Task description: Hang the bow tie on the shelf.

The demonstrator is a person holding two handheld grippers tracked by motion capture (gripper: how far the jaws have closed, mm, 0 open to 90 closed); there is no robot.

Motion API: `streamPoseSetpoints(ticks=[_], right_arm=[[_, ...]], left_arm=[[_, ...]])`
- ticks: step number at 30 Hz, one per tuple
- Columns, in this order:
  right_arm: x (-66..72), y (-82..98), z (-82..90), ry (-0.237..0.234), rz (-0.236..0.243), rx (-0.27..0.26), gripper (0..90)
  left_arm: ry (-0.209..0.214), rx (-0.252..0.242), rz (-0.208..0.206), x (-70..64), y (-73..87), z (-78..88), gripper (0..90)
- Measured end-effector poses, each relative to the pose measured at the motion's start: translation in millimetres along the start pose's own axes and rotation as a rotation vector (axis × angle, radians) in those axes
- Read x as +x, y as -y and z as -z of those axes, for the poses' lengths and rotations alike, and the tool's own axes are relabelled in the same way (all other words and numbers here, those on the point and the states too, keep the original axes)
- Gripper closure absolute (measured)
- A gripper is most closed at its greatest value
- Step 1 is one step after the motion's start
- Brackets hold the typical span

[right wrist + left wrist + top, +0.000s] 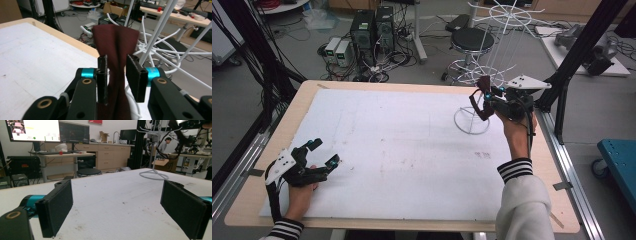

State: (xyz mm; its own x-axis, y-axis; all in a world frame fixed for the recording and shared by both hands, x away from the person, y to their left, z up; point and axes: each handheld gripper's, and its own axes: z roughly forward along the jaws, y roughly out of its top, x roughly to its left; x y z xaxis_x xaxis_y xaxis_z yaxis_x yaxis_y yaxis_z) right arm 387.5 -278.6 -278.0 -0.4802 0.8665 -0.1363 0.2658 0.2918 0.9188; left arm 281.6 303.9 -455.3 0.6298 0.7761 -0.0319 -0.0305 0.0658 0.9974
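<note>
your right gripper (115,75) is clamped on a dark red cloth (117,47), which pokes up between the jaws mid-frame in the right gripper view. in the high view it's up at the right, just beside the white wire rack (492,60). your left gripper (323,152) sits lower left with jaws wide apart, holding nothing, low over the white table cover (402,150).

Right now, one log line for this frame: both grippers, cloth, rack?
left gripper: open, low over white table cover | right gripper: shut on dark red cloth strip | white wire rack: upright, far right corner, beside cloth
</note>
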Motion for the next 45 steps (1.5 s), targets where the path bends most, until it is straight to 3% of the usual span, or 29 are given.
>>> streamPoseSetpoints(ticks=[7,9,10,12,14,17,22,28,32,36,37,39,45], right_arm=[[-2.7,0.7,3.9,0.013,-0.004,-0.009,67.0],[-3.1,0.8,4.5,0.026,-0.006,-0.013,60.1],[-2.9,0.9,4.8,0.039,-0.012,-0.02,52.5],[-1.8,1.0,5.2,0.087,-0.022,-0.053,21.9],[-0.4,1.4,6.4,0.076,-0.028,-0.078,1.1],[1.7,1.9,10.9,0.008,-0.025,-0.146,0.6],[10.0,2.9,17.7,-0.047,-0.004,-0.163,0.6],[16.3,19.0,28.0,-0.1,-0.017,-0.193,0.7],[21.8,39.8,37.3,-0.124,-0.03,-0.245,0.7],[35.6,70.7,46.6,-0.142,-0.026,-0.292,0.6],[39.4,77.1,47.9,-0.149,-0.039,-0.268,0.7],[47.7,94.6,51.0,-0.141,-0.026,-0.327,0.7],[56.9,133.8,49.8,-0.15,-0.072,-0.346,0.7]], left_arm=[[0.0,-0.005,0.007,-0.3,0.0,-0.3,11.4],[-0.001,-0.005,0.007,-0.3,0.1,-0.3,11.4],[-0.001,-0.006,0.008,-0.3,0.1,-0.4,11.4],[-0.001,-0.006,0.008,-0.3,0.0,-0.3,11.4],[-0.002,-0.006,0.01,-0.1,0.0,-0.3,11.4],[-0.004,-0.006,0.013,0.1,0.1,-0.3,11.4],[-0.004,-0.006,0.012,-0.1,0.1,-0.3,11.4],[-0.004,-0.003,0.011,0.3,0.1,-0.1,11.4],[-0.003,-0.003,0.007,0.0,0.0,-0.2,11.4],[-0.004,-0.004,0.01,-0.1,0.0,-0.3,11.4],[-0.003,-0.006,0.013,0.0,0.1,-0.3,11.4],[-0.001,-0.001,0.004,-0.6,0.0,-0.2,11.3],[0.0,-0.003,0.0,-1.1,0.1,-0.5,11.4]])
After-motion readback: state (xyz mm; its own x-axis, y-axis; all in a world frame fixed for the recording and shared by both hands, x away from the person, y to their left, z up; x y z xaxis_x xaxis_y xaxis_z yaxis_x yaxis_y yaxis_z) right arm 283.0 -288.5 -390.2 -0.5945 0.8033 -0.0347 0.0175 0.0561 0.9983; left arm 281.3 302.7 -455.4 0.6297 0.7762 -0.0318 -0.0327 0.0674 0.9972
